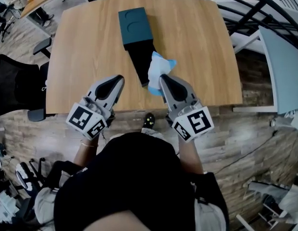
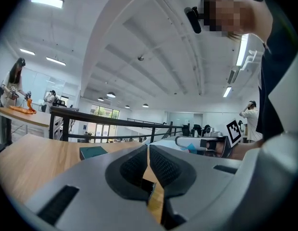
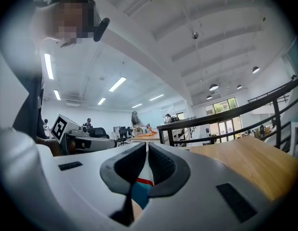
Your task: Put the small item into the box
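1. Two grippers hang over the near edge of the table [image 1: 81, 57], held by a person in a black top [image 1: 134, 177]; the left gripper [image 1: 121, 77] is left of the middle of that edge, and the right gripper [image 1: 162, 76] is just right of the middle; both point toward the far edge.
2. Left gripper: its own view shows the jaws pressed together, pad against pad, with nothing between them; only bare wood shows below the tips.
3. Right gripper: its own view shows the jaws pinching a packet [image 3: 141, 184]; the part in the grip is white, with a red stripe and a blue band lower down.
4. From the head view the packet looks white and light blue; it sticks out past the right gripper's tip, over the near half of the tabletop; whether it touches the wood cannot be told.
5. The box [image 1: 135, 27] is teal and lies flat at the middle of the tabletop, close to the far edge; two round dents show in its top.
6. A black part [image 1: 141, 61] runs from the box's near side toward the near edge, narrowing as it comes; the packet's left side lies against this part's right edge.
7. The left gripper is well apart from the box and near the black part's near end.
8. Off the tabletop, a dark chair [image 1: 14, 85] stands by the left edge; a wood floor [image 1: 245, 134] runs below the near edge.
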Demonstrator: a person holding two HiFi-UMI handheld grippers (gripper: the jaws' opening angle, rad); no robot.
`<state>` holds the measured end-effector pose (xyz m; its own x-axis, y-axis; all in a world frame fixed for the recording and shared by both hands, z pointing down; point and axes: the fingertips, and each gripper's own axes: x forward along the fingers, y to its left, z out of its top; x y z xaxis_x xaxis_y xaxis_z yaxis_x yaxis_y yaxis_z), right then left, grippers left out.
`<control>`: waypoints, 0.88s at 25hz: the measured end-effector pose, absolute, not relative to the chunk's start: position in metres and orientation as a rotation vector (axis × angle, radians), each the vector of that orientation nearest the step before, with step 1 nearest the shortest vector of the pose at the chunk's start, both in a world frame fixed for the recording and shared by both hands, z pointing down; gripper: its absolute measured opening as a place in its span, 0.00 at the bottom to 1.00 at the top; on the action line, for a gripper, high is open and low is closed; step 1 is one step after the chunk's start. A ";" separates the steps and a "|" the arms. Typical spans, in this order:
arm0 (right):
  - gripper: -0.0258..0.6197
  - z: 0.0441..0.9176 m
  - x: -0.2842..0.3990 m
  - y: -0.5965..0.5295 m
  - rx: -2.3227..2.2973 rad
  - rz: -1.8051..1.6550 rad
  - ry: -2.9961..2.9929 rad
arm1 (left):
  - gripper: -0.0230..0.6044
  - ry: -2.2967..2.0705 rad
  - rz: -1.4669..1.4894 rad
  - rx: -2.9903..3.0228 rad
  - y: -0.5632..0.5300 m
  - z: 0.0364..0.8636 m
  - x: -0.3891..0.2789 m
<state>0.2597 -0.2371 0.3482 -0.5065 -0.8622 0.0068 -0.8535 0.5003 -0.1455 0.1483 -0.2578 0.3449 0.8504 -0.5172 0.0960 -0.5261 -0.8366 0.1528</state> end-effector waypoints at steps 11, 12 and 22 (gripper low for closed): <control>0.08 0.392 0.269 -0.285 -1.445 -0.251 2.775 | 0.07 -0.924 0.083 2.770 -0.289 0.358 0.156; 0.08 0.397 0.269 -0.289 -1.441 -0.258 2.782 | 0.07 -0.930 0.099 2.771 -0.290 0.361 0.154; 0.08 0.425 0.247 -0.328 -1.436 -0.281 2.887 | 0.07 -0.942 0.056 2.730 -0.319 0.363 0.132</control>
